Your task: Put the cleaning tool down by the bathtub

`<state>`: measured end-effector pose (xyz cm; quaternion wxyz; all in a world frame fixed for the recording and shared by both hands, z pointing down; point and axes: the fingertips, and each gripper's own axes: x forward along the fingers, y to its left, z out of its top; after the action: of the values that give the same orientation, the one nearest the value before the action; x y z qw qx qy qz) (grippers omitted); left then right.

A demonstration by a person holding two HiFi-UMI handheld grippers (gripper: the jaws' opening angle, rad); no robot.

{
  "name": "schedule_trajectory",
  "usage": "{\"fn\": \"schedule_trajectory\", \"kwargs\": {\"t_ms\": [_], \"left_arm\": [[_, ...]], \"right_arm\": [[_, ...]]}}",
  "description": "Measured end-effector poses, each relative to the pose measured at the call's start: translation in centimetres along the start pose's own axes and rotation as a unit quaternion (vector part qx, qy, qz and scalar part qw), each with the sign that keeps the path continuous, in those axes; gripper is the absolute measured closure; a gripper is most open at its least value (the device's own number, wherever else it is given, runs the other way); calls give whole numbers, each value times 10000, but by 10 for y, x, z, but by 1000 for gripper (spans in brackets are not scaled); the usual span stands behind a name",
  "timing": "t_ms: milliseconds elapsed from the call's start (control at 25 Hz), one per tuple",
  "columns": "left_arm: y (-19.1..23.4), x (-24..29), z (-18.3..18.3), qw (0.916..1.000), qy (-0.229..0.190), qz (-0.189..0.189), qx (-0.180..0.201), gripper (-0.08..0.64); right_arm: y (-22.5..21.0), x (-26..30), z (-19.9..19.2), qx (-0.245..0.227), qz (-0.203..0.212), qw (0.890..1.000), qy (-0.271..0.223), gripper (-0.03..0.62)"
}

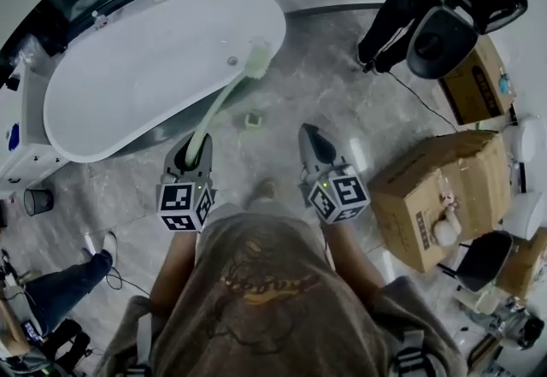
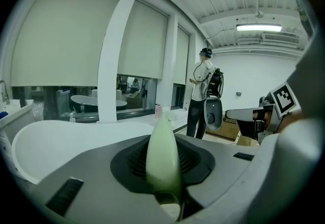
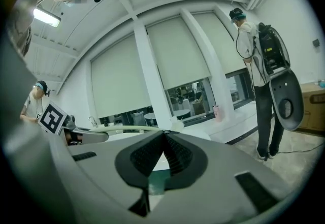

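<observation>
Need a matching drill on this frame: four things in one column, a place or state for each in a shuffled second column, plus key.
1. pale green long-handled brush
2. white oval bathtub
3. brown cardboard box
4. right gripper

A. jaws together, nothing between them
B. right side of the head view
C. clamped in the left gripper
D. upper left of the head view

Pairs: 1-C, 2-D, 3-B, 4-A
</observation>
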<state>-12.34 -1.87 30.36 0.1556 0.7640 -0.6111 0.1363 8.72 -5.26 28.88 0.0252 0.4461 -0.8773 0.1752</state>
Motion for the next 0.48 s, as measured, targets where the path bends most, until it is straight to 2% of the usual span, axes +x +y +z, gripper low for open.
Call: {"fn": "schedule_trajectory", "kwargs": {"t_ms": [480], "left_arm": [[28,59,6,9997,160,-104,135,468]], "right_arm": [[-13,54,-8,161,-143,9997,143,592]]}}
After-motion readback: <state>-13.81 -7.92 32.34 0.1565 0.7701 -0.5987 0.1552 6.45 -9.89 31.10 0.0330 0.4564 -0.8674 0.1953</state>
